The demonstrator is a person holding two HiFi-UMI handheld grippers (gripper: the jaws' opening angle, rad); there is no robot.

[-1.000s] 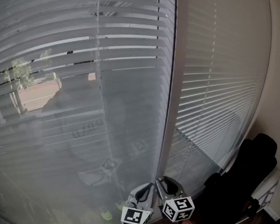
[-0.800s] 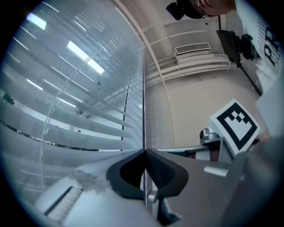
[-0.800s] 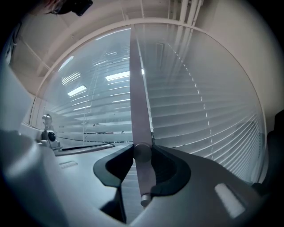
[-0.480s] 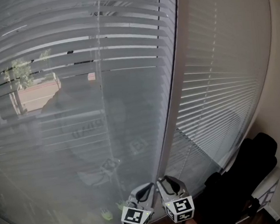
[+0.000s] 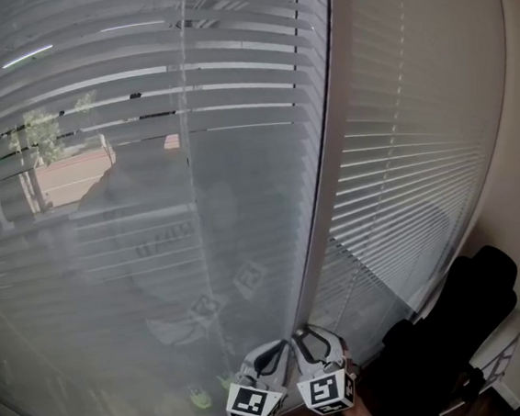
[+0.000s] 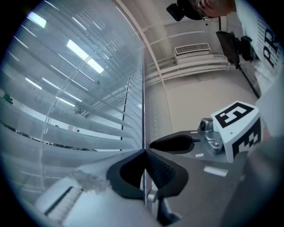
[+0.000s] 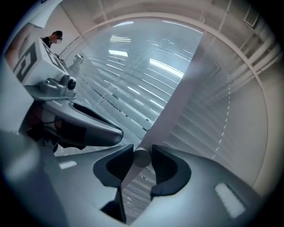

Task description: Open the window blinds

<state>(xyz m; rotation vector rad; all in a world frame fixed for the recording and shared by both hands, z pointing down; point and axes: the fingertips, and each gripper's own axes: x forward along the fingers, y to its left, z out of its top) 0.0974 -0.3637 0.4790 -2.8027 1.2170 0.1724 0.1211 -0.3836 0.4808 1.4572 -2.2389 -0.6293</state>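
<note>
Low between the two window blinds (image 5: 140,123), the left tool (image 6: 144,154) was pressed shut on the thin tilt wand (image 7: 142,158). The right tool's (image 5: 303,336) jaws, easing apart, pinched its round end.

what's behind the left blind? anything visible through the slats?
Through the gaps in the left blind, a tree and a reddish paved strip show outdoors. Elsewhere the slats and reflections cover whatever lies behind.

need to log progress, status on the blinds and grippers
Left gripper shut on the wand. Right gripper on it too, fingers opening. Left blind slats part tilted, right blind closed. Nothing in the way.
</note>
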